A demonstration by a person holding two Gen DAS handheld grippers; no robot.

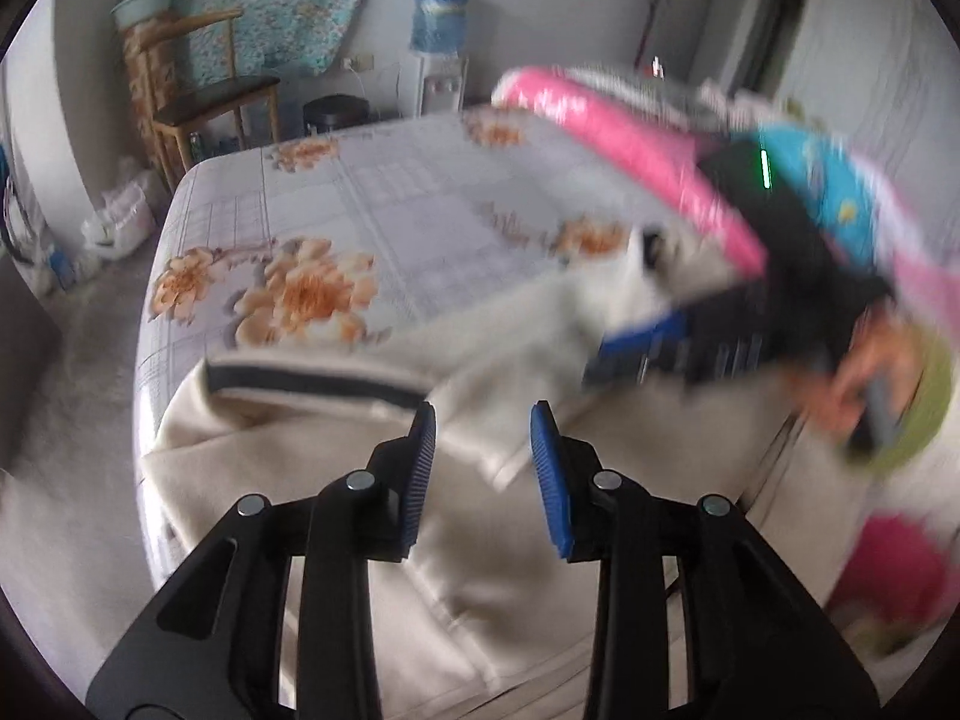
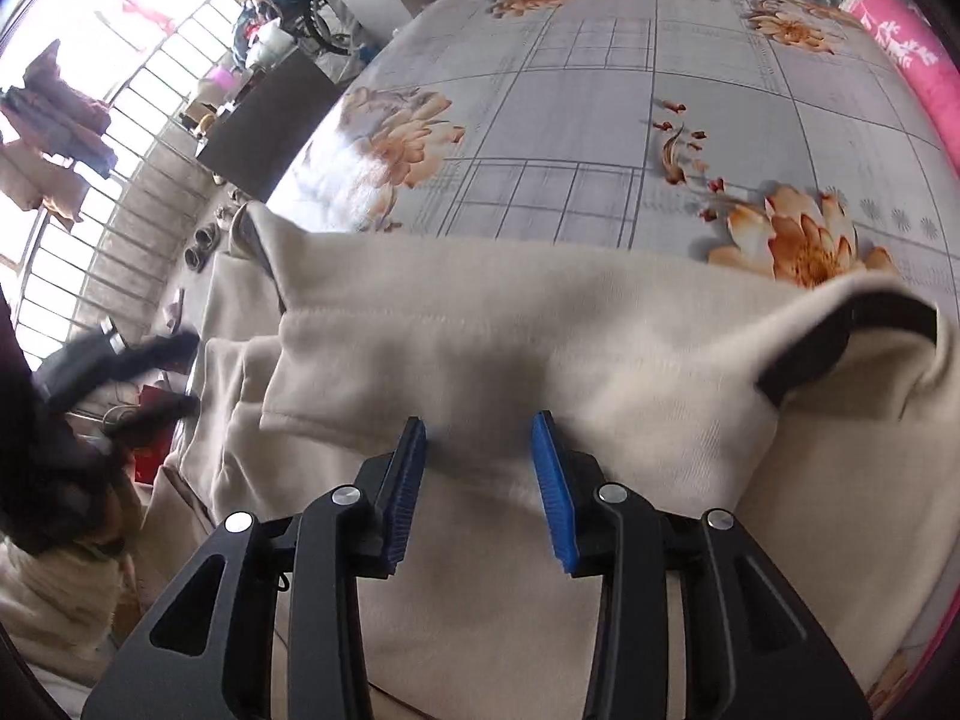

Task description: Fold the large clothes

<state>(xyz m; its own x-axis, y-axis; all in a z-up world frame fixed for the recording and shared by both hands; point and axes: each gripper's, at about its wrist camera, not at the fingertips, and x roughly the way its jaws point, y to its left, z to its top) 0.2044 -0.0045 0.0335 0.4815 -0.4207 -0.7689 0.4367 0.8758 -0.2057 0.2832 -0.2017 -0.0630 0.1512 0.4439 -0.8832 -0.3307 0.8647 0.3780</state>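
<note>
Hovering over one cream garment [image 2: 480,330] on the bed [image 2: 600,120], your two claws, left [image 1: 483,420] and right [image 2: 480,426], stand released.

Wooden chair [image 1: 204,90], water dispenser [image 1: 441,54], black bin [image 1: 336,114], pink quilt [image 1: 630,150]

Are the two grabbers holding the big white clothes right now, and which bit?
No. Both the left gripper and right gripper are open above the cream garment, gripping nothing.
</note>
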